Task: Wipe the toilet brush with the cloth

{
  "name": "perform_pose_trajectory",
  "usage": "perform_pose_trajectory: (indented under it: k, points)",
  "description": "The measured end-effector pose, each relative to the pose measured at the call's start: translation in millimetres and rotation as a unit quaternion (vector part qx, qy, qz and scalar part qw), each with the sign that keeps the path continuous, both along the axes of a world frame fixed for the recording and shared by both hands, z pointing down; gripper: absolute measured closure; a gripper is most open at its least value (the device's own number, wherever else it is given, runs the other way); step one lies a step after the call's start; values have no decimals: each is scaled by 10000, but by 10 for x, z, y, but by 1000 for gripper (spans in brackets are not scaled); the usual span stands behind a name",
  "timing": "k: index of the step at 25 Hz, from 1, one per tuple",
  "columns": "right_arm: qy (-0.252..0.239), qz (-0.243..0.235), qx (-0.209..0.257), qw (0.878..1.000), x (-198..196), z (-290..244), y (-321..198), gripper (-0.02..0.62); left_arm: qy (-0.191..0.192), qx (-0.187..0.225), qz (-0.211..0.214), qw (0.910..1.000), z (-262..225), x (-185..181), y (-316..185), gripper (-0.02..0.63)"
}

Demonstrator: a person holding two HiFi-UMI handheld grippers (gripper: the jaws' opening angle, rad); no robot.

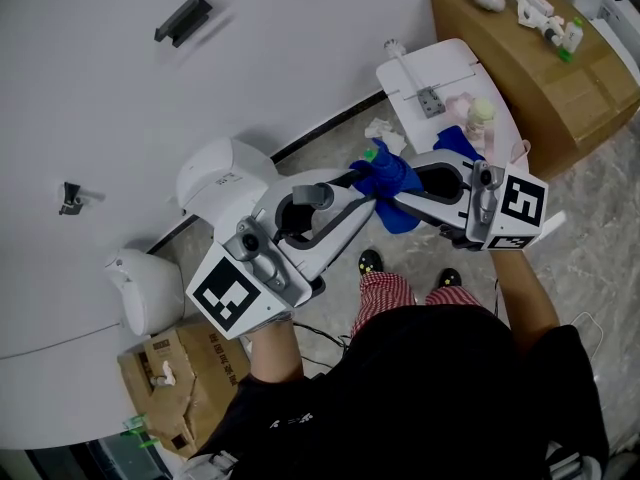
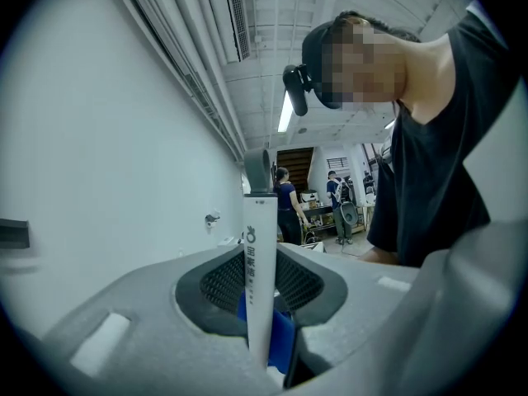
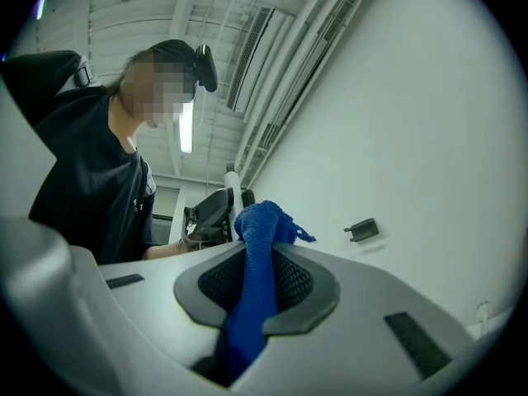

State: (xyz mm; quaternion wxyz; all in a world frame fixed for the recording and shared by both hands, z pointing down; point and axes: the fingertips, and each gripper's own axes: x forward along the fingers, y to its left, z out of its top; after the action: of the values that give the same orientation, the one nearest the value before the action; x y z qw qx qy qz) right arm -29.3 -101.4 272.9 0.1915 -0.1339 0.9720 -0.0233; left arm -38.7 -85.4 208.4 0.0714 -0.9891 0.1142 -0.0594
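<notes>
HANDLING: toilet brush [image 2: 259,271] handle looks stiff, light and smooth, likely slippery, best held mid-handle; cloth [image 3: 252,291] soft, limp | LEFT: left gripper [image 1: 340,193] clamped on the handle, which stands upright between its jaws | RIGHT: right gripper [image 1: 420,198] pinches the cloth, bunched past its tips, seemingly against the handle.

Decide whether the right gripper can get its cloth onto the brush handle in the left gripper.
Likely yes: the right gripper holds the cloth right beside the brush handle gripped by the left gripper, with nothing between them.
</notes>
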Motion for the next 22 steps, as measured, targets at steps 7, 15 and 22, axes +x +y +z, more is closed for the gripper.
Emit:
perform_pose_trajectory:
  k: [7, 15, 22]
  points:
    - [85, 39, -61, 9999, 5, 78, -41, 532, -3, 46, 28, 10000, -71, 14, 7, 515]
    - [96, 40, -129, 9999, 10, 128, -32, 532, 36, 61, 88, 9999, -122, 42, 54, 515]
    - [176, 87, -199, 9996, 17, 201, -45, 532, 166, 55, 67, 9998, -185, 25, 44, 515]
